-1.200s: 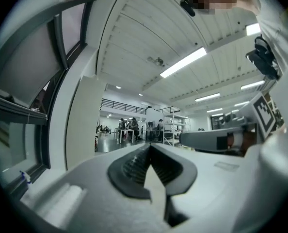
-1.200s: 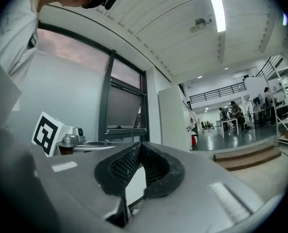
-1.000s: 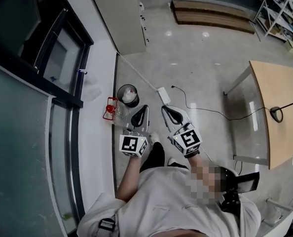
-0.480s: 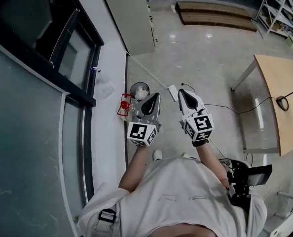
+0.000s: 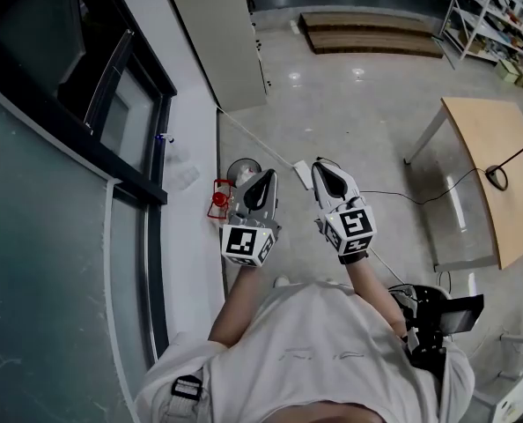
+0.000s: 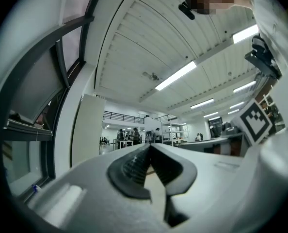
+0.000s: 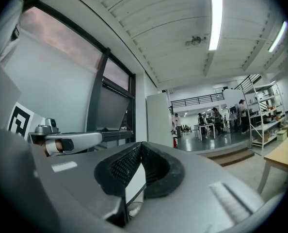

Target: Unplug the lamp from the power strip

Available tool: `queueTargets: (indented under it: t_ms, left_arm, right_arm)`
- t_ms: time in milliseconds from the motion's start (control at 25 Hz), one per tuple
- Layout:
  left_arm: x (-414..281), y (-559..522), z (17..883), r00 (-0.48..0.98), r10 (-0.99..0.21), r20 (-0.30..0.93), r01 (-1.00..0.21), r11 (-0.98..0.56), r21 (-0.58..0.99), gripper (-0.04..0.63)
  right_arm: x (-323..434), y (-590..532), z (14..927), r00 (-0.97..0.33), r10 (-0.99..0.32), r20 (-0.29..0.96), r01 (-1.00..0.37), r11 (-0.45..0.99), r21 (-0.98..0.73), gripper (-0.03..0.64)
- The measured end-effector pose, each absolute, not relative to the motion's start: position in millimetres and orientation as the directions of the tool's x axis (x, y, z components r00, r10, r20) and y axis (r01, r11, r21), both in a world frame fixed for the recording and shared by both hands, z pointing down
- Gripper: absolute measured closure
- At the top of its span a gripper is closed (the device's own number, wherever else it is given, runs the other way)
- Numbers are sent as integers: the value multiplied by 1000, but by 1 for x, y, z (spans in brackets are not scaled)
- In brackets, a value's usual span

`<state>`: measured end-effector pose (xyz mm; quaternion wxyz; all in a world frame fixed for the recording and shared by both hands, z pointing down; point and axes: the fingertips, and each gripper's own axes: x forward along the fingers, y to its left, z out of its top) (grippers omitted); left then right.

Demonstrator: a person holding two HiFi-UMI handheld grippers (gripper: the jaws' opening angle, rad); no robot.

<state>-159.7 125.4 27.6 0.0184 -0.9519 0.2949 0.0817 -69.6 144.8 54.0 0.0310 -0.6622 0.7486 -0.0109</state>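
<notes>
In the head view the black lamp (image 5: 511,159) stands on the wooden table (image 5: 477,210) at the right edge. Its black cord (image 5: 402,198) runs across the floor toward the white power strip (image 5: 302,174), which is mostly hidden behind my right gripper (image 5: 319,167). Whether the plug is in the strip cannot be seen. My left gripper (image 5: 268,176) is held beside the right one, both raised in front of the person and well above the floor. In the left gripper view (image 6: 149,147) and the right gripper view (image 7: 140,144) the jaws meet at their tips with nothing between them.
A small bin (image 5: 242,171) and a red object (image 5: 217,199) sit on the floor by the glass wall at left. A white cabinet (image 5: 213,33) stands at the back, a low wooden platform (image 5: 371,33) beyond it, and shelves (image 5: 490,16) at top right.
Both grippers have come up toward the head camera and now cover most of the power strip, which lay in plain sight a second ago. The jaws stayed shut.
</notes>
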Motion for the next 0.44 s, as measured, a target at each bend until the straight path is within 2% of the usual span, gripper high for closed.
queueTargets:
  t_ms: [440]
  left_arm:
    - [-142, 121, 40, 814, -557, -165, -557, -829, 48, 592]
  right_arm:
    - [-55, 148, 61, -122, -992, -3, -992, 123, -36, 609]
